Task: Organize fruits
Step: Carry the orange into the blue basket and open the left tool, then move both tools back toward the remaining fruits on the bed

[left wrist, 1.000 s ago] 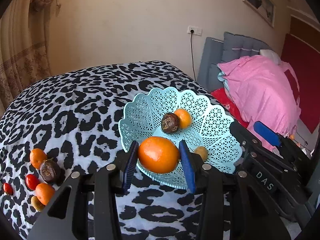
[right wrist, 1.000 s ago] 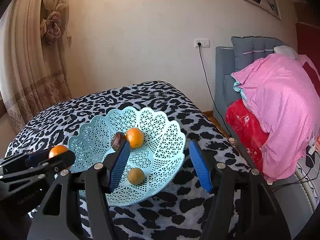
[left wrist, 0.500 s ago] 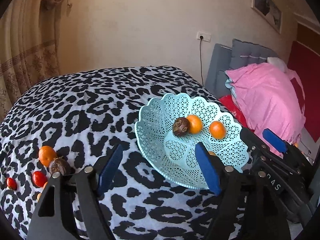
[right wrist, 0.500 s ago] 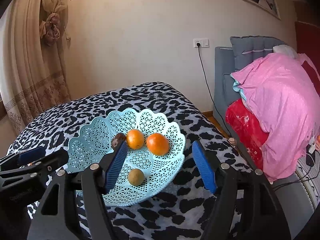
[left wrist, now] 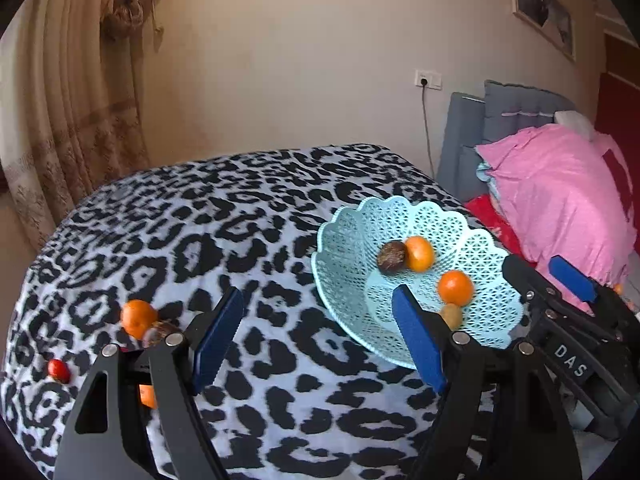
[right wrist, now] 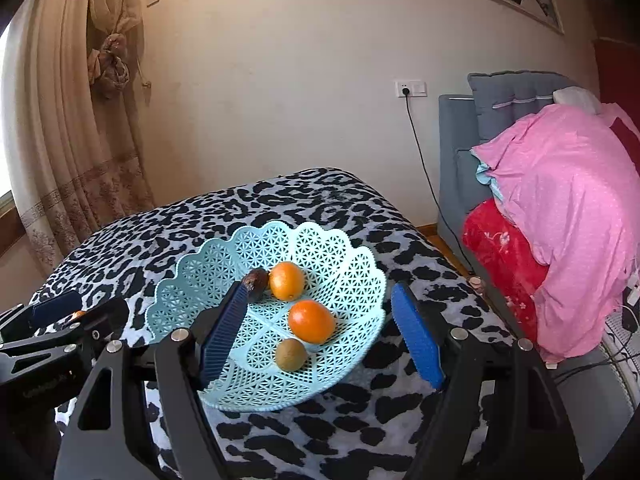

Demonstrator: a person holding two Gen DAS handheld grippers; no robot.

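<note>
A light blue lattice basket [left wrist: 348,240] [right wrist: 344,248] sits on the leopard-print bed and holds two oranges [right wrist: 311,321] [right wrist: 286,280], a dark passion fruit [right wrist: 256,279] and a kiwi [right wrist: 291,354]. My left gripper [left wrist: 318,338] is open and empty, left of the basket above the blanket. My right gripper [right wrist: 320,332] is open and empty, over the basket's near rim. Loose fruit lies at the left of the left wrist view: an orange [left wrist: 138,318], a dark fruit [left wrist: 158,332] and a small red fruit [left wrist: 59,369].
The leopard-print blanket [left wrist: 200,232] covers the bed. Pink bedding [right wrist: 568,208] and a red pillow [right wrist: 504,256] are piled at the right by a grey headboard [right wrist: 516,92]. A curtain [right wrist: 68,120] hangs at the left.
My left gripper opened and let go of the orange, which now lies in the basket. The left gripper then pulled back to the left. The right gripper barely moved.
</note>
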